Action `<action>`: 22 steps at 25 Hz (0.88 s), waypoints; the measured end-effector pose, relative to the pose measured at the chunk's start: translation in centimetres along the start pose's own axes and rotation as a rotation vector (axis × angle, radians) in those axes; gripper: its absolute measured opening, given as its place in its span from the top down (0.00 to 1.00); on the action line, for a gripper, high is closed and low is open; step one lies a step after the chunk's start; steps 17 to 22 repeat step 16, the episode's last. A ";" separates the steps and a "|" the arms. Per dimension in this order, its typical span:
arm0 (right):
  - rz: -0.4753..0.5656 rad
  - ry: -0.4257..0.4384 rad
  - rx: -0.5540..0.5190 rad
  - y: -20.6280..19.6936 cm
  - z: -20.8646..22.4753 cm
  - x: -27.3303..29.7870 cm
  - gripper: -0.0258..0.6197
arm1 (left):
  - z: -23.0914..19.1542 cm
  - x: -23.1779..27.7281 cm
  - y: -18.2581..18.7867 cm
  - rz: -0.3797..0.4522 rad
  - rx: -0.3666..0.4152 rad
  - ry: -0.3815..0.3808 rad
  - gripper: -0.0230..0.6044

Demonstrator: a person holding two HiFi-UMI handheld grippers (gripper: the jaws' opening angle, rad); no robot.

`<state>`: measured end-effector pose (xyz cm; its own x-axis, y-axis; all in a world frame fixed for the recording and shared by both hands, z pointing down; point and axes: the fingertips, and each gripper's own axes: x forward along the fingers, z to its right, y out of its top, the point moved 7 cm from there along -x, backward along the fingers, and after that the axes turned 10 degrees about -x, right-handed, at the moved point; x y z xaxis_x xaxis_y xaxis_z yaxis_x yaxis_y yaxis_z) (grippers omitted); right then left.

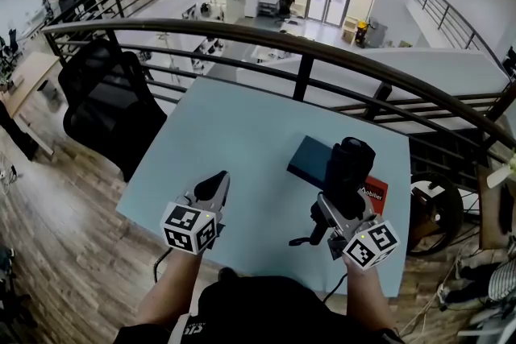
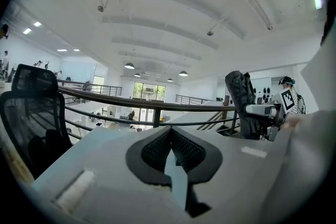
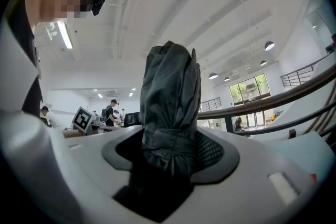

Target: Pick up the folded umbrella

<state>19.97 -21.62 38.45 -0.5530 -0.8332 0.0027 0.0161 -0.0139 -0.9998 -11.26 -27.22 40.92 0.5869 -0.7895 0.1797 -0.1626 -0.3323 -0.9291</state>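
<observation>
The folded umbrella (image 1: 348, 167) is black, in its fabric sleeve, and stands upright above the right side of the pale blue table (image 1: 234, 137). My right gripper (image 1: 343, 201) is shut on its lower part. In the right gripper view the umbrella (image 3: 170, 86) rises between the pads of the right gripper (image 3: 170, 141). My left gripper (image 1: 214, 188) hovers over the table's near left part, shut with nothing in it. In the left gripper view the tips of the left gripper (image 2: 171, 129) meet, and the umbrella (image 2: 242, 105) shows at the right.
A dark blue book (image 1: 309, 159) lies on the table just behind the umbrella, with a red-and-white item (image 1: 376, 191) beside it. A black office chair (image 1: 109, 105) stands left of the table. A dark railing (image 1: 306, 52) runs along the far edge.
</observation>
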 end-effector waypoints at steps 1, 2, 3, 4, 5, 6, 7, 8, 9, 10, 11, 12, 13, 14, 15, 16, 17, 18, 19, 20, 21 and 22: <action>0.003 -0.001 -0.001 0.1 0.0 0.0 0.55 | 0.0 -0.1 0.0 0.001 0.000 0.001 0.96; 0.007 -0.002 -0.001 0.3 0.1 0.0 0.55 | 0.0 -0.1 0.0 0.002 0.001 0.001 0.96; 0.011 -0.003 -0.001 0.4 0.0 0.1 0.55 | 0.1 -0.2 0.0 0.004 0.002 0.001 0.96; 0.016 -0.003 -0.003 0.6 0.0 0.1 0.55 | 0.1 -0.2 0.1 0.006 0.005 -0.001 0.96; 0.020 -0.003 -0.007 0.8 -0.1 0.1 0.55 | 0.1 -0.3 0.2 0.009 0.008 -0.002 0.96; 0.023 -0.002 -0.013 1.0 -0.2 0.2 0.55 | 0.0 -0.3 0.3 0.013 0.010 -0.002 0.96; 0.025 0.002 -0.018 1.1 -0.3 0.3 0.55 | 0.0 -0.4 0.5 0.017 0.012 -0.001 0.96; 0.028 0.007 -0.020 1.3 -0.4 0.4 0.55 | -0.1 -0.5 0.7 0.020 0.013 0.000 0.96; 0.033 0.012 -0.019 1.5 -0.5 0.4 0.55 | -0.1 -0.6 0.8 0.022 0.014 0.000 0.96; 0.038 0.017 -0.017 1.7 -0.6 0.5 0.55 | -0.1 -0.6 0.9 0.023 0.014 0.000 0.96; 0.042 0.020 -0.016 1.8 -0.6 0.5 0.55 | -0.1 -0.7 0.9 0.023 0.014 0.001 0.96; 0.043 0.022 -0.017 1.9 -0.7 0.5 0.55 | 0.0 -0.7 0.9 0.022 0.013 0.001 0.96; 0.042 0.024 -0.019 2.0 -0.7 0.5 0.55 | 0.0 -0.7 0.8 0.020 0.011 0.002 0.96; 0.041 0.025 -0.021 2.0 -0.7 0.5 0.55 | 0.0 -0.7 0.7 0.019 0.009 0.003 0.96; 0.038 0.026 -0.021 2.0 -0.7 0.5 0.55 | 0.1 -0.7 0.6 0.018 0.007 0.003 0.96; 0.036 0.027 -0.022 2.0 -0.7 0.5 0.55 | 0.1 -0.6 0.6 0.017 0.005 0.004 0.96; 0.036 0.027 -0.022 2.0 -0.7 0.5 0.55 | 0.1 -0.6 0.6 0.017 0.005 0.004 0.96; 0.036 0.027 -0.022 2.0 -0.7 0.5 0.55 | 0.1 -0.6 0.6 0.017 0.005 0.004 0.96; 0.036 0.027 -0.022 2.0 -0.7 0.5 0.55 | 0.1 -0.6 0.6 0.017 0.005 0.004 0.96; 0.036 0.027 -0.022 2.0 -0.7 0.5 0.55 | 0.1 -0.6 0.6 0.017 0.005 0.004 0.96; 0.036 0.027 -0.022 2.0 -0.7 0.5 0.55 | 0.1 -0.6 0.6 0.017 0.005 0.004 0.96; 0.036 0.027 -0.022 2.0 -0.7 0.5 0.55 | 0.1 -0.6 0.6 0.017 0.005 0.004 0.96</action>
